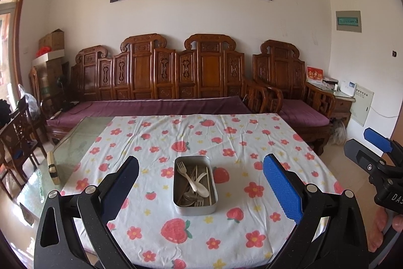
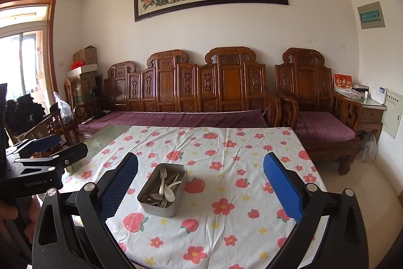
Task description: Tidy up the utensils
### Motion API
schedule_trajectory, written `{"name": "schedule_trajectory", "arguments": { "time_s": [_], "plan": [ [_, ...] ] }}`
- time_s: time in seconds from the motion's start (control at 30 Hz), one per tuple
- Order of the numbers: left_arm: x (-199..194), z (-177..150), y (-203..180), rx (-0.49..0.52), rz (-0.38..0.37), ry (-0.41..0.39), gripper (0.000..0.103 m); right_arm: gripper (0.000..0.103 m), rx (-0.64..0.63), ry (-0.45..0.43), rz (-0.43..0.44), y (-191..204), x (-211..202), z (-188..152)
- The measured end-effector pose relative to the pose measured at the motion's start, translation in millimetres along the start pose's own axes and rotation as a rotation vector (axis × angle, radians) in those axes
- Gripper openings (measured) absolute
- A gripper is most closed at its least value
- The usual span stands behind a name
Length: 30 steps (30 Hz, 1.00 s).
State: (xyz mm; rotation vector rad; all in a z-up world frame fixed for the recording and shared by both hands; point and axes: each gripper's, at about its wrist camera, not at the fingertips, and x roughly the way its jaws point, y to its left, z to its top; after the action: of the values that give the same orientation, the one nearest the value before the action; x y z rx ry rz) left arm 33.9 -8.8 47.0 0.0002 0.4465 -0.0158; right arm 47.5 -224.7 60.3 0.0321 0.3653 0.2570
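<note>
A metal tin stands on the flowered tablecloth and holds several utensils: a cream fork and spoon, chopsticks, metal spoons and a metal fork. My left gripper is open and empty, held above the near side of the table with the tin between its fingers in view. In the right wrist view the tin sits left of centre. My right gripper is open and empty, above the near table edge. Each gripper shows at the edge of the other's view.
The cloth covers a glass-topped table; a small wooden block lies on the bare glass at left. A carved wooden sofa and armchair stand behind the table. Wooden chairs stand at left.
</note>
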Motion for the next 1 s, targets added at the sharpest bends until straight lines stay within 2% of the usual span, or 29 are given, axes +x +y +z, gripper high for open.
{"name": "schedule_trajectory", "arguments": {
  "time_s": [1.0],
  "plan": [
    [-0.3,-5.1,-0.3,0.000,0.003,-0.008,0.095,0.100,-0.002,0.008,0.003,9.3,2.6,-1.5]
  ]
}}
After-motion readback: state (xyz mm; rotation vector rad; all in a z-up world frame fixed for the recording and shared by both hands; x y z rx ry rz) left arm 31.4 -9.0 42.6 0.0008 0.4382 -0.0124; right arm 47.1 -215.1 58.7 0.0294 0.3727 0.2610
